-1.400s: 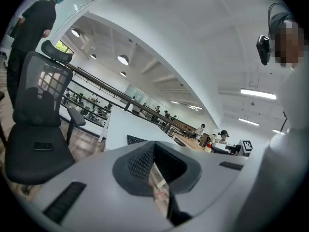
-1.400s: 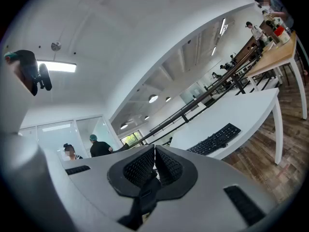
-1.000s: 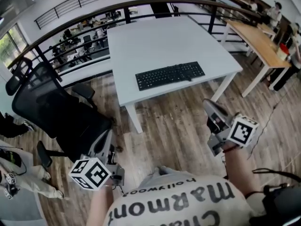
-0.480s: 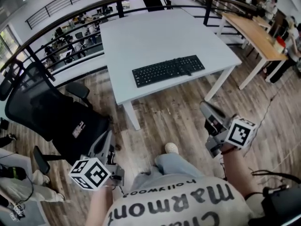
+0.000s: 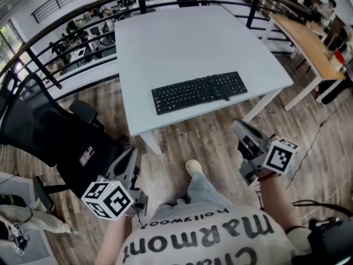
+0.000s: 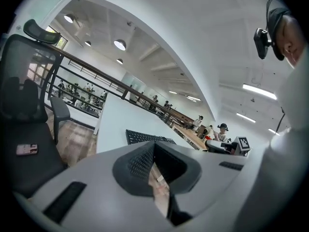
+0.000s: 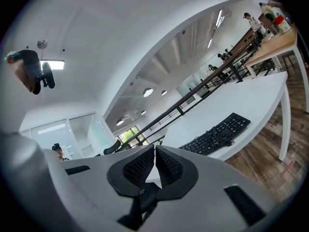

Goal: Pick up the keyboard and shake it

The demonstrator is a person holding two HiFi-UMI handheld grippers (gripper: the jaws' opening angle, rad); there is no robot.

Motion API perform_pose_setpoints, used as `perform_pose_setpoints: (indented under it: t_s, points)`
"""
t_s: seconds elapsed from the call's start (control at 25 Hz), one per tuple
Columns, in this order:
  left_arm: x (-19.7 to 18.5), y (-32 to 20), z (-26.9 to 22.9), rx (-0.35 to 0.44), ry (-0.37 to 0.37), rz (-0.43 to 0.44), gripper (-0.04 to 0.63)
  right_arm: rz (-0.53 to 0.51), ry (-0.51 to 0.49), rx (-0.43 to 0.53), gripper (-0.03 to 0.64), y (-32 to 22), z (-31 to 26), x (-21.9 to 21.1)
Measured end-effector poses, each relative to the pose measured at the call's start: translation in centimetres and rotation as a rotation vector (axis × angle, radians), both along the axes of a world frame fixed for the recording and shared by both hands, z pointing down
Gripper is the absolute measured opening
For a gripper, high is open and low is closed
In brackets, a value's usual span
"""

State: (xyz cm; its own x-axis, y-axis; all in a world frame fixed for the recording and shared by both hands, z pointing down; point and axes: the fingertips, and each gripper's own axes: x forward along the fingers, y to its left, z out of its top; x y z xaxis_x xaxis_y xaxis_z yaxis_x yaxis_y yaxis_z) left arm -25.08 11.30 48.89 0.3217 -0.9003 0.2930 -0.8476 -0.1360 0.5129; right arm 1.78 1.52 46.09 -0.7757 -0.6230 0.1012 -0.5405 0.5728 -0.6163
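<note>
A black keyboard point(image 5: 199, 91) lies flat near the front edge of a white table point(image 5: 176, 43); it also shows in the left gripper view as the keyboard point(image 6: 145, 137) and in the right gripper view as the keyboard point(image 7: 217, 134). My left gripper point(image 5: 132, 160) hangs low at the left over the floor, shut and empty. My right gripper point(image 5: 238, 128) is held over the floor in front of the table's right corner, shut with nothing between its pads. Both grippers are well short of the keyboard.
A black mesh office chair point(image 5: 49, 131) stands left of the table, close to my left gripper. A wooden table point(image 5: 309, 43) is at the far right. A black railing point(image 5: 83, 21) runs behind the white table. My shoe point(image 5: 193, 166) is on the wood floor.
The view has moved closer to the table, so the keyboard sits lower and nearer. A foot has stepped forward. Both grippers keep their pose and stay shut.
</note>
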Motion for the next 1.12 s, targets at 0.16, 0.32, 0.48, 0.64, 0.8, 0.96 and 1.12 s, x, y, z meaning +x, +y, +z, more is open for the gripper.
perform_pose_setpoints:
  t_s: [0.16, 0.32, 0.48, 0.64, 0.8, 0.96, 1.12]
  points:
    - [0.1, -4.3, 0.1, -0.016, 0.003, -0.032, 0.003, -0.068, 0.011, -0.010, 0.038, -5.2, 0.3, -1.5]
    - [-0.1, -8.4, 0.4, -0.028, 0.003, -0.069, 0.003, -0.139, 0.022, -0.003, 0.038, -10.2, 0.4, -3.2]
    - [0.1, -11.6, 1.0, -0.048, 0.010, -0.104, 0.003, -0.196, 0.042, -0.011, 0.038, -14.2, 1.0, -4.2]
    - [0.1, -13.3, 1.7, -0.074, 0.017, -0.135, 0.003, -0.248, 0.045, -0.046, 0.038, -16.5, 2.1, -5.0]
    - [0.0, -15.6, 2.4, -0.093, 0.026, -0.181, 0.003, -0.324, 0.064, -0.049, 0.038, -19.3, 2.6, -6.4]
    - [0.3, -17.3, 3.2, -0.116, 0.026, -0.223, 0.003, -0.413, 0.091, -0.072, 0.038, -21.5, 4.2, -7.5]
    - [0.7, -17.9, 4.7, -0.165, 0.022, -0.241, 0.003, -0.478, 0.133, -0.072, 0.038, -23.5, 6.0, -9.2]
